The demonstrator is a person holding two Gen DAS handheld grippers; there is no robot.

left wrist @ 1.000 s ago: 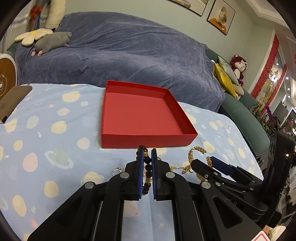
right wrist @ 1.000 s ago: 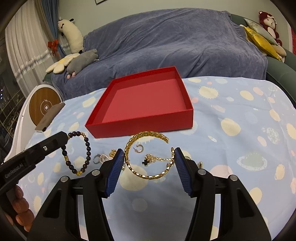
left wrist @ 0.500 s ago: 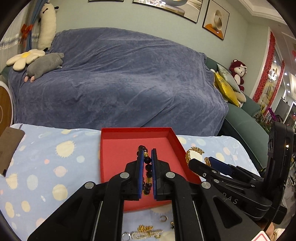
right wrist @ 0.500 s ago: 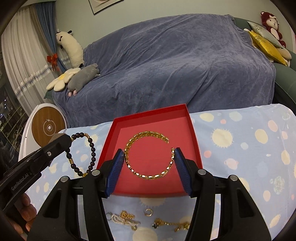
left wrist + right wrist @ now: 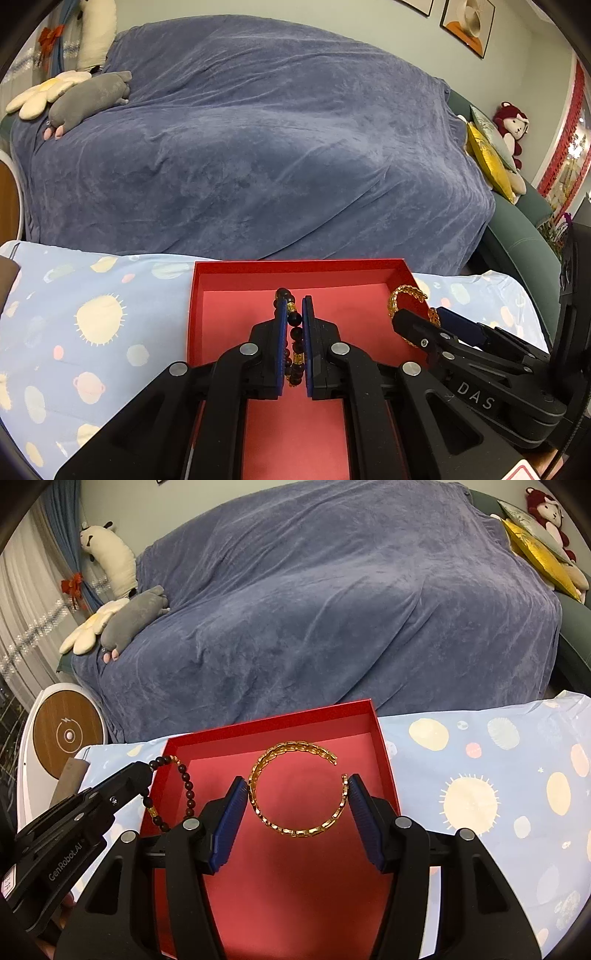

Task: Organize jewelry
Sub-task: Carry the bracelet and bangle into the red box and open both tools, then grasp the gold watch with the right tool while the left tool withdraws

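Both tools hang above the red tray [image 5: 384,746]. The left tool [image 5: 294,325] is clamped on the dark beaded bracelet [image 5: 293,345]; the right tool [image 5: 297,805] pinches the gold open cuff [image 5: 295,786] across its width. Released from this height, the springy cuff may bounce over the tray's low wall onto the worktop [image 5: 498,794], and the 2 pieces could tangle.

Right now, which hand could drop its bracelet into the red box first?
Probably the right. Its jaws hold the gold bangle lying flat over the middle of the red box. The left gripper pinches the bead bracelet nearer the box's left wall, so it might catch the edge.
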